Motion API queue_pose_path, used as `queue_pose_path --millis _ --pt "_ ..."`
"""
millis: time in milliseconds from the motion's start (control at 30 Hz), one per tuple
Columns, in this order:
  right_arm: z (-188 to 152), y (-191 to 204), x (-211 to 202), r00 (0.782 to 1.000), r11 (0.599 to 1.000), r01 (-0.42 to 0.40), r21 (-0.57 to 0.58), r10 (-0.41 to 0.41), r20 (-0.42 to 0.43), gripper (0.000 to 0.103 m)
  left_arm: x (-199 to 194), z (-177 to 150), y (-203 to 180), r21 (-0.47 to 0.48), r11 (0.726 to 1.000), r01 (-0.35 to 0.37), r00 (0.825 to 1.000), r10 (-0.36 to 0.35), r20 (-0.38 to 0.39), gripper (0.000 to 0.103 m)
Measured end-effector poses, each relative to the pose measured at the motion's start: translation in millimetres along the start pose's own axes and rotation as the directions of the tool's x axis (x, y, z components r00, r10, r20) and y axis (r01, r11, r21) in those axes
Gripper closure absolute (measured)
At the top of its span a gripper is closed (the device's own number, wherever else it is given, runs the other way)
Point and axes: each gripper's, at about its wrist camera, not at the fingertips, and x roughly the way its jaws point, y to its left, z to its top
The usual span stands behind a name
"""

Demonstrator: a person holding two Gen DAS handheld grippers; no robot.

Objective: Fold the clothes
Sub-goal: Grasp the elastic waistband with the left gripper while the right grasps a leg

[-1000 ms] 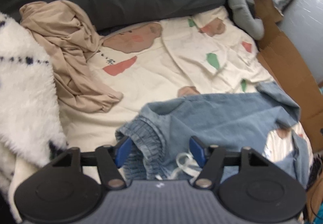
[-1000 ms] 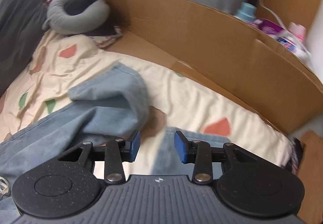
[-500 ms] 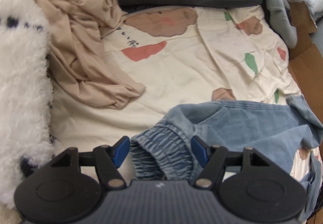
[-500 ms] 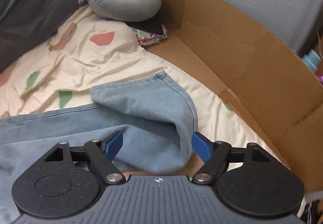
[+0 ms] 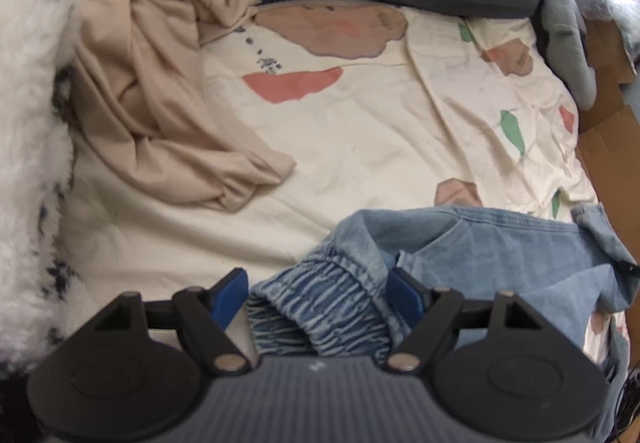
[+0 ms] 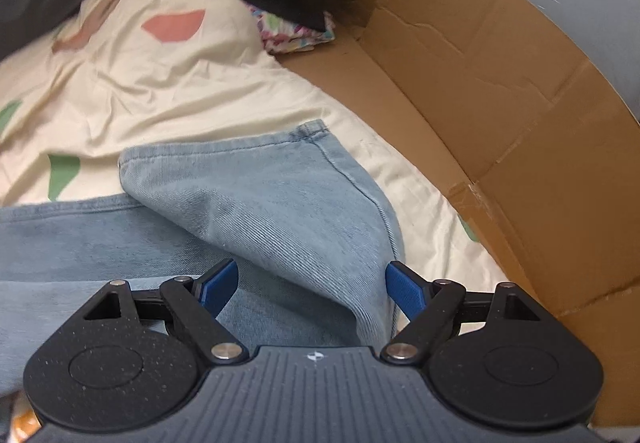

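Lying between each wide-spread tool's pads, jeans (image 5: 500,255) waistband at left tool (image 5: 320,295), folded leg at right tool (image 6: 310,287)

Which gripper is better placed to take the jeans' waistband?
Left. The left gripper is open with the gathered elastic waistband of the jeans between its fingers. The right gripper, also open, sits at a folded-over leg hem.

Soft daylight, blown-out top right; fisheye-bent, blurred edges
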Motion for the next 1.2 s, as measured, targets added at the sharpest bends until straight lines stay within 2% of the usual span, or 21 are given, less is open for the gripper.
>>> queue_pose_path --millis 133,200,333,367,400,433,467,533,567,733,867,1200 --pt "5 7 13 0.999 0.998 0.031 -0.051 -0.032 -0.024 0.016 15 -6 6 -0.014 1.000 0.001 0.999 -0.001 -0.050 0.023" --pt "6 6 18 0.998 0.997 0.044 -0.059 -0.046 -0.035 0.017 18 -8 8 -0.024 1.000 0.000 0.999 -0.001 -0.049 0.024" --pt "4 3 25 0.997 0.996 0.061 -0.067 -0.064 -0.049 0.020 14 -10 1 0.020 0.999 -0.032 0.999 0.033 -0.026 0.037" --pt "4 1 26 0.996 0.995 0.067 -0.069 -0.070 -0.052 0.036 12 -10 1 0.024 0.999 -0.040 0.999 0.041 -0.022 0.039" --pt "3 0 27 0.995 0.995 0.073 -0.070 -0.077 -0.056 0.057 8 -10 -1 0.036 0.998 -0.048 0.999 0.049 -0.015 0.043" --pt "3 -3 27 0.994 0.994 0.084 -0.067 -0.088 -0.061 0.066 5 -10 -4 0.052 0.997 -0.057 0.998 0.057 -0.007 0.045" --pt "3 -6 27 0.993 0.994 0.093 -0.063 -0.097 -0.064 0.081 1 -10 -7 0.067 0.996 -0.065 0.998 0.065 0.000 0.047" --pt "3 -13 24 0.994 0.994 0.089 -0.059 -0.093 -0.064 0.088 -5 -10 -12 0.103 0.991 -0.083 0.996 0.082 0.015 0.055" --pt "3 -16 23 0.994 0.995 0.087 -0.057 -0.090 -0.065 0.092 -9 -10 -16 0.124 0.988 -0.092 0.996 0.089 0.023 0.056" --pt "2 -46 5 0.994 0.994 0.108 0.021 -0.107 -0.033 0.095 -24 -11 -30 0.188 0.975 -0.120 0.992 0.110 0.061 0.061" --pt "-3 -71 -14 0.995 0.991 0.102 0.089 -0.101 -0.016 0.095 -36 -9 -45 0.238 0.960 -0.147 0.985 0.122 0.120 0.065" --pt "-24 -116 -65 0.990 0.976 0.133 0.174 -0.139 0.028 0.096 -41 20 -84 0.334 0.926 -0.175 0.963 0.091 0.253 0.068"
